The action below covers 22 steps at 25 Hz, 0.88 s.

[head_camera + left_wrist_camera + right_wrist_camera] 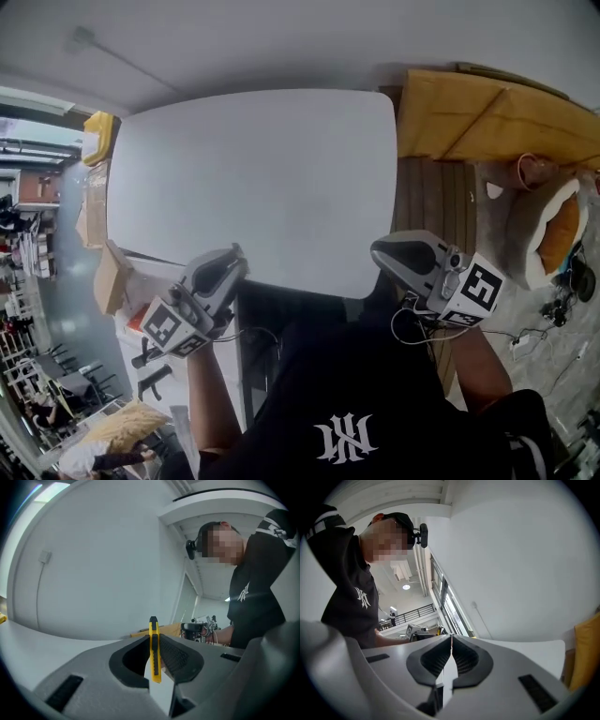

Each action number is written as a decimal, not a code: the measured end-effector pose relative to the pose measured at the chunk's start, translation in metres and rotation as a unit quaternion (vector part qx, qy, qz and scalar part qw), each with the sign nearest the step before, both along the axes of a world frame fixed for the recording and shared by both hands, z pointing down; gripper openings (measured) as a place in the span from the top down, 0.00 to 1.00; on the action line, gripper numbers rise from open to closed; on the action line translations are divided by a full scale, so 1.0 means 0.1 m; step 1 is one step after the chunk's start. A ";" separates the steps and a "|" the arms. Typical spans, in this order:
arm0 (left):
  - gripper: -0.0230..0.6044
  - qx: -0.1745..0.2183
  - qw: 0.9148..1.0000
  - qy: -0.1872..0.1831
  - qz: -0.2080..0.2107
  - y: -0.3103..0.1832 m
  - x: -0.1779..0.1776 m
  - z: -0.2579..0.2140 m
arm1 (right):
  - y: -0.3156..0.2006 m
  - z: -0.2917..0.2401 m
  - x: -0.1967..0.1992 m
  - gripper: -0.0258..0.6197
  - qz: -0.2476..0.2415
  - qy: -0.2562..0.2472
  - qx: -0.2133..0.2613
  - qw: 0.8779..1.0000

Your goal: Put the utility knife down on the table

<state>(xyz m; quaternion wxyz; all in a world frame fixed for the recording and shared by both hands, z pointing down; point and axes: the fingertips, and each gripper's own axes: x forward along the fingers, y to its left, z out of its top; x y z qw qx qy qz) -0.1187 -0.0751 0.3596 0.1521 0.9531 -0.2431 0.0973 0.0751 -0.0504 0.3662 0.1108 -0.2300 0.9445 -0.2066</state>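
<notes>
Utility knife (154, 651): pinched in left claw (153, 639), which is closed on its yellow body. Long axis upright in the left gripper view, along the line of the jaws. Black tip points up and out past the jaw ends; lower end sits deep in the throat. Slim yellow casing with a black slider strip down the middle. Right claw (451, 639): jaws pressed together, holding nothing. Both claws are near the front edge of the white worktop (253, 178). Person's black shirt (347, 394) carries a white emblem, lettering not legible
</notes>
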 end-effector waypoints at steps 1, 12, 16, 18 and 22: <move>0.87 0.001 1.000 -0.006 0.011 -0.09 0.01 0.08 | -0.02 0.06 -0.03 0.95 0.004 0.005 -0.009 1.000; 0.87 -0.021 0.985 -0.132 0.106 -1.17 0.08 1.38 | -0.73 0.81 -0.09 0.95 0.103 0.048 -0.075 0.991; 0.87 -0.006 0.976 -0.166 0.140 -1.40 0.16 1.73 | -0.87 1.17 -0.22 0.95 0.106 0.062 -0.085 0.989; 0.87 0.004 0.972 -0.175 0.156 -1.48 0.19 1.91 | -0.89 1.35 -0.23 0.95 0.108 0.067 -0.096 0.987; 0.87 0.014 0.960 -0.215 0.177 -1.60 0.22 2.26 | -0.96 1.58 -0.25 0.95 0.104 0.061 -0.114 0.986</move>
